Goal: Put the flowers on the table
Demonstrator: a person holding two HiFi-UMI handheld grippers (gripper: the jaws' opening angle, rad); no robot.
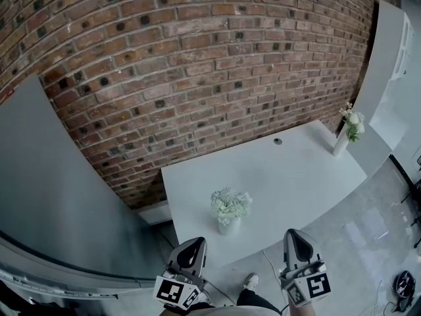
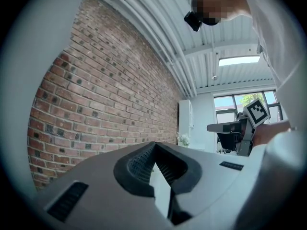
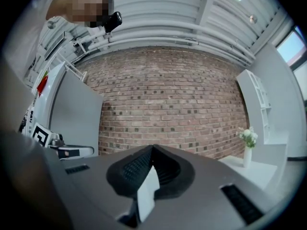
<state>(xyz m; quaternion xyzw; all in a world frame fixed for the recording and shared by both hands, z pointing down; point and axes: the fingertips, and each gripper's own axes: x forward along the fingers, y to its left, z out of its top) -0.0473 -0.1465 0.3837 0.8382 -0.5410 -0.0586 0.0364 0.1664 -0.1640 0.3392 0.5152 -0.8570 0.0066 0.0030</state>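
Observation:
A white table stands against the brick wall. A low white vase with a round bunch of white flowers sits near its front edge. A tall slim vase of white flowers stands at the far right end, also in the right gripper view. My left gripper and right gripper hover side by side in front of the table, short of the low vase. Both are shut with nothing between the jaws, as the left gripper view and the right gripper view show.
A brick wall backs the table. A grey panel rises at the left and a white cabinet at the right. The tabletop has a small cable hole. A person's shoe shows on the floor below.

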